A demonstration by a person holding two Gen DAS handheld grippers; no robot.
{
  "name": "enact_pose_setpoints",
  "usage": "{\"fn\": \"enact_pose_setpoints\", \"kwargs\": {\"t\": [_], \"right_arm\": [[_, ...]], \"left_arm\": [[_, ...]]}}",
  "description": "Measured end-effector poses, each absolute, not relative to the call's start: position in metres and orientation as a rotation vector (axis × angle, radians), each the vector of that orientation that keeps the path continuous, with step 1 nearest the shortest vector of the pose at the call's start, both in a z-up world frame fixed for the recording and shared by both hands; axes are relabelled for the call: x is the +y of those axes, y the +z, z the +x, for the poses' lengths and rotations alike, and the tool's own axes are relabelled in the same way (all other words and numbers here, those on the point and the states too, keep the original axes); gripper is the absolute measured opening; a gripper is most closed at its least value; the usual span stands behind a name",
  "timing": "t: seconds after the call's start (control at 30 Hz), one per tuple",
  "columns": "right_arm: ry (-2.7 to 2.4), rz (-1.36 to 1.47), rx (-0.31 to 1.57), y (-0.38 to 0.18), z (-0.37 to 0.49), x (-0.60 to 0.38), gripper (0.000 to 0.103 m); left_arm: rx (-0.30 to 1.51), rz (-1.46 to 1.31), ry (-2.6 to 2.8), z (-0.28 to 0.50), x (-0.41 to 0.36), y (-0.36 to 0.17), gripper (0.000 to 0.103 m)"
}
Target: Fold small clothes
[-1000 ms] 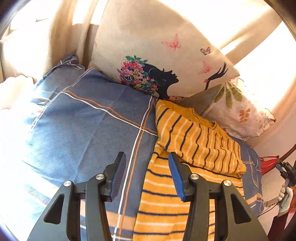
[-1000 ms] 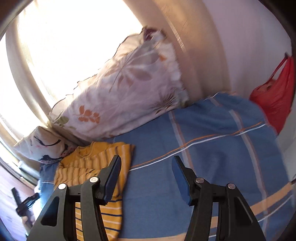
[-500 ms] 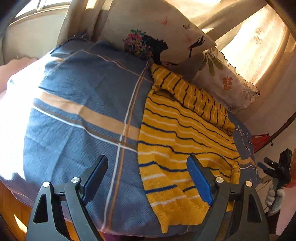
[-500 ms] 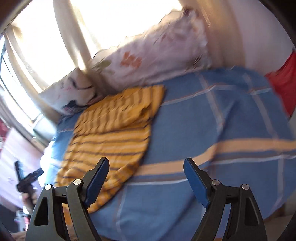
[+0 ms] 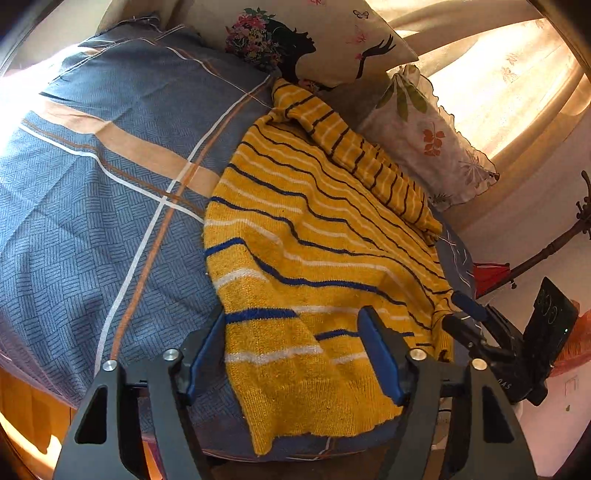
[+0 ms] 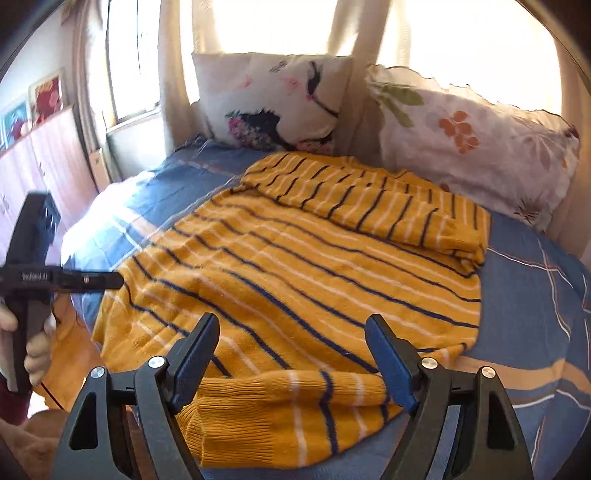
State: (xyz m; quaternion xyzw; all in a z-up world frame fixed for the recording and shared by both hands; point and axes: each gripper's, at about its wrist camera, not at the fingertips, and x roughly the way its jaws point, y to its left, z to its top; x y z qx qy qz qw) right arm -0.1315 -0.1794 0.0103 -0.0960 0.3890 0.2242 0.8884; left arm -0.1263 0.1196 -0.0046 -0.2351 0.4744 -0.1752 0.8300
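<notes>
Now, from the left wrist view, the left gripper (image 5: 293, 354) is spread wide, its blue-padded fingers (image 5: 380, 356) straddling the near hem of the yellow striped sweater (image 5: 314, 236) without pinching it; whether the pads touch the knit cannot be told. The sweater lies flat on the blue checked bedspread (image 5: 92, 192), its hem reaching the near edge of the bed and its top end lying against the silhouette pillow (image 5: 306, 33), with one sleeve folded across the upper body. Beside that pillow leans the floral pillow (image 5: 432, 136), against a sunlit curtain (image 5: 517, 85). At the right edge of this view the right gripper (image 5: 476, 321) appears near the sweater's far hem corner, and a red bag (image 5: 489, 273) shows behind it. From the right wrist view, the right gripper (image 6: 291, 354) is likewise spread wide, hovering over a sleeve cuff (image 6: 280, 413) that lies folded at the near corner of the sweater (image 6: 314, 266), the cuff sitting between the two fingers with nothing pinched. On the left of this view the left gripper (image 6: 88, 281) is seen from the side, held by a hand (image 6: 35, 350), at the sweater's hem edge, and both pillows stand at the head of the bed under the bright window (image 6: 258, 33)
</notes>
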Motion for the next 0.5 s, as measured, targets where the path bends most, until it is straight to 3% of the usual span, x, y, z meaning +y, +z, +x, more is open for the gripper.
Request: {"fn": "enact_pose_setpoints", "kwargs": {"t": [0.03, 0.13, 0.17, 0.23, 0.3, 0.5], "right_arm": [[0.478, -0.247, 0.852, 0.000, -0.135, -0.176, 0.060], [0.430, -0.348, 0.885, -0.017, -0.158, -0.196, 0.059], [0.405, -0.322, 0.893, -0.015, -0.164, -0.211, 0.061], [0.273, -0.271, 0.929, -0.009, -0.171, -0.247, 0.077], [0.150, -0.211, 0.951, -0.010, -0.174, -0.281, 0.077], [0.365, 0.376, 0.991, -0.023, -0.174, -0.346, 0.079]], "left_arm": [[1.010, -0.488, -0.360, -0.127, 0.120, -0.004, 0.060], [1.013, -0.503, -0.377, -0.131, 0.125, -0.005, 0.059], [1.013, -0.508, -0.383, -0.132, 0.126, -0.005, 0.059], [1.015, -0.514, -0.393, -0.133, 0.126, -0.006, 0.059], [1.008, -0.521, -0.407, -0.134, 0.125, -0.007, 0.064], [0.995, -0.585, -0.481, -0.131, 0.118, -0.009, 0.079]]}}
